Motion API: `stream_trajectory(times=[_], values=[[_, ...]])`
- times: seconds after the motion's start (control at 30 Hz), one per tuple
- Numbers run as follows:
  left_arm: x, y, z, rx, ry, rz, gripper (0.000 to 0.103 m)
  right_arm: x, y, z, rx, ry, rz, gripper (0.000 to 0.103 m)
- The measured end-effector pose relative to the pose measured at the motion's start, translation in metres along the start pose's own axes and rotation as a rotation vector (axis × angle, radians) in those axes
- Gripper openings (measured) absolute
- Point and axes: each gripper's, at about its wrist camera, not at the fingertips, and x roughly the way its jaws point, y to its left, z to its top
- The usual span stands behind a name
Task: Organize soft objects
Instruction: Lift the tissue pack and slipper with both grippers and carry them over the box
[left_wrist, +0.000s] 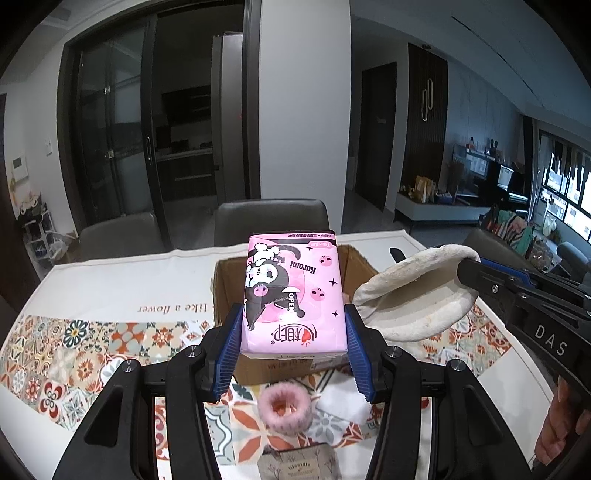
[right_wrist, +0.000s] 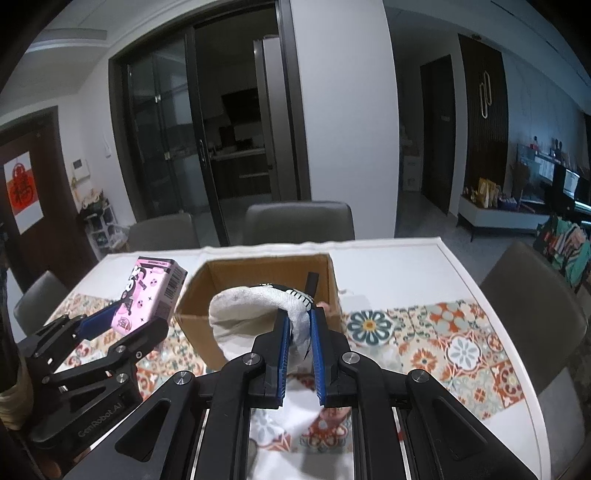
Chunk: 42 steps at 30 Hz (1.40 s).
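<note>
Pink tissue pack (left_wrist: 293, 295) clamped in left gripper (left_wrist: 293, 328) fingers, above cardboard box (left_wrist: 354, 258) | right gripper (right_wrist: 298, 334) pinches white slipper (right_wrist: 247, 314) over box, likely for dropping | scrunchie (left_wrist: 284, 406) on near bench

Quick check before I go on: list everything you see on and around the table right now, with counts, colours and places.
Tissue pack: 1, pink, held above box.
Slipper: 1, cream, held beside box.
Cardboard box: 1, brown, open, mid-table.
Scrunchie: 1, pink, fluffy, near box front.
White pad: 1, right of scrunchie.
Grey packet: 1, near edge.
Tablecloth: 1, white with patterned tiles.
Chairs: several, grey, around table.
Left gripper: black, blue pads.
Right gripper: same.
</note>
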Motion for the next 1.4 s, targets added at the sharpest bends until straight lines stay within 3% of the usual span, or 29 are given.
stream_trajectory(times=[0.73,1.4], values=[[0.033,0.010,0.032,-0.007,-0.040,0.027,0.052,0.028,0.007,0.044,-0.022,-0.100,0.033,0.012],[0.107,0.022,0.031,0.010,0.064,0.074,0.052,0.104,0.006,0.051,-0.042,-0.014,0.051,0.012]])
